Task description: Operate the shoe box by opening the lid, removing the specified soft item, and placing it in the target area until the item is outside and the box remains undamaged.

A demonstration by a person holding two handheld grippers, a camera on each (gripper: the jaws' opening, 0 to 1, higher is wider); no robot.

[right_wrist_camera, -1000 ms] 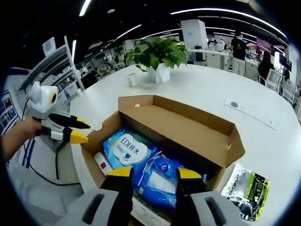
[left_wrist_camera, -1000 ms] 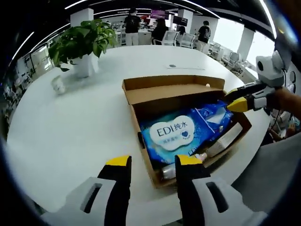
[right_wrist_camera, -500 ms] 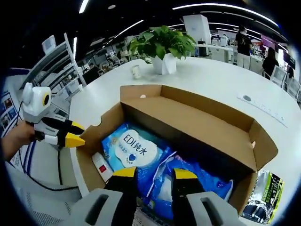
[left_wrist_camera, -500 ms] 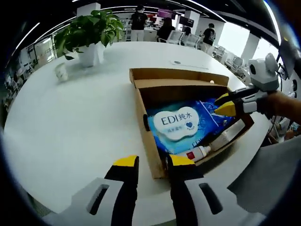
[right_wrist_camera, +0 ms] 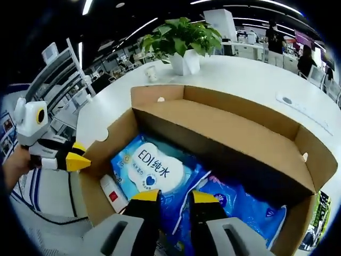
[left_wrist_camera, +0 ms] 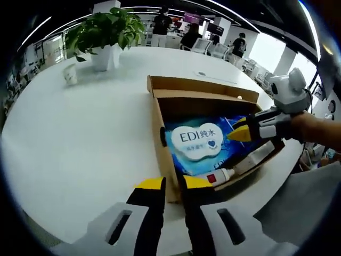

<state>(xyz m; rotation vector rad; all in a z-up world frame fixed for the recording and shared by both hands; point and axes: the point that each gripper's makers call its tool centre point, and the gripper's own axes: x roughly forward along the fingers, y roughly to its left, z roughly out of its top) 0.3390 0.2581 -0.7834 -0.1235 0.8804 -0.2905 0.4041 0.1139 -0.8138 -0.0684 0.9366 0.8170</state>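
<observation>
Broadly, a round white table (left_wrist_camera: pixel 80 138) carries everything, and the open cardboard shoe box (left_wrist_camera: pixel 160 133) sits near its edge, lid (right_wrist_camera: pixel 224 133) folded back and upright along the box's far side. Beyond the box on the table stands a potted green plant (left_wrist_camera: pixel 104 32) in a white pot, with a small white cup (left_wrist_camera: pixel 69 74) beside it. Inside the box, a blue wet-wipes pack (left_wrist_camera: pixel 197 143) with a white label lies flat on the bottom, next to a second blue soft pack (right_wrist_camera: pixel 245 210) deeper toward the lid side; a slim white tube (left_wrist_camera: pixel 226 173) with a red mark lies against the box's near wall. The left gripper (left_wrist_camera: pixel 171 184) hovers at the box's near corner, jaws nearly pressed together with a narrow gap, holding nothing. The right gripper (right_wrist_camera: pixel 168 196) is lowered into the box over the blue packs, jaws slightly apart; whether they pinch the plastic I cannot tell
</observation>
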